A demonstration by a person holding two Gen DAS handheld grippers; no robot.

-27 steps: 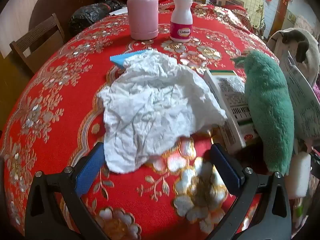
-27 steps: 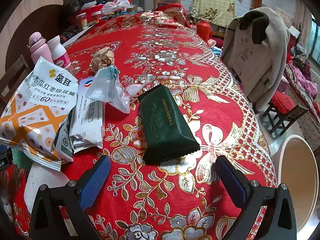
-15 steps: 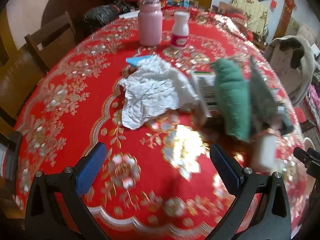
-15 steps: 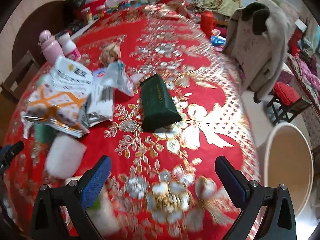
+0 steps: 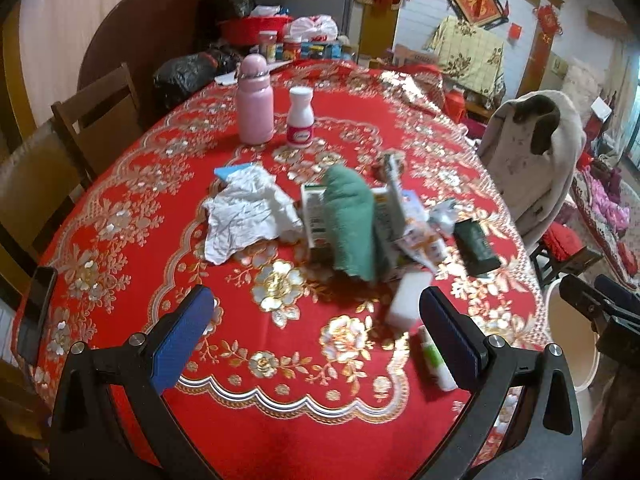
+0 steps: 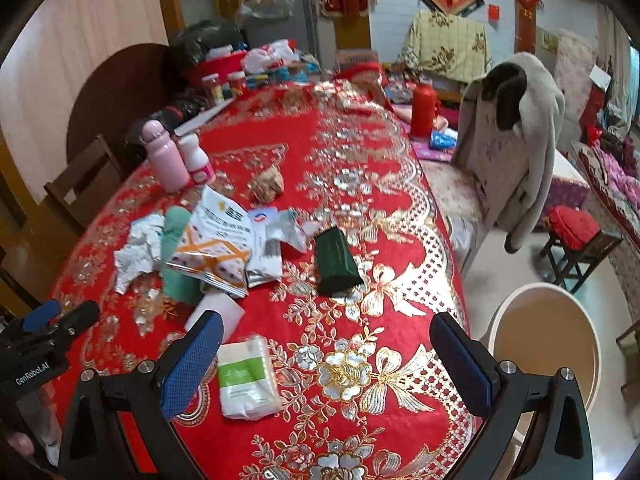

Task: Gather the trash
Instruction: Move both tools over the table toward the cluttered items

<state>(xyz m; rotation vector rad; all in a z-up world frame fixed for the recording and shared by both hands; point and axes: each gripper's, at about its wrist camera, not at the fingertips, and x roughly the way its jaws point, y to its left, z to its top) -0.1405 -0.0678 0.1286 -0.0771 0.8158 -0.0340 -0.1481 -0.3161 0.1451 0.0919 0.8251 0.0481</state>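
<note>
Trash lies mid-table on the red cloth: a crumpled white paper (image 5: pixel 246 212) (image 6: pixel 134 250), an orange-and-white snack bag (image 6: pixel 214 244), a silver wrapper (image 6: pixel 266 254), a clear torn wrapper (image 6: pixel 290 230), a dark green packet (image 5: pixel 476 246) (image 6: pixel 336 262) and a green-labelled tissue pack (image 6: pixel 246 376) (image 5: pixel 436 360). A beige bin (image 6: pixel 546 344) stands on the floor right of the table. My left gripper (image 5: pixel 316 332) is open and empty, above the near table edge. My right gripper (image 6: pixel 328 358) is open and empty, beside the tissue pack.
A green cloth (image 5: pixel 350 220), a white sponge block (image 5: pixel 408 300), a pink flask (image 5: pixel 254 100) and a white pill bottle (image 5: pixel 300 118) sit on the table. Wooden chairs (image 5: pixel 96 116) stand left. A coat-draped chair (image 6: pixel 508 140) and a red stool (image 6: pixel 576 236) stand right.
Both grippers have pulled back and up from the table. The crumpled paper and green packet now look small and far. The bin and near table edge have come into view.
</note>
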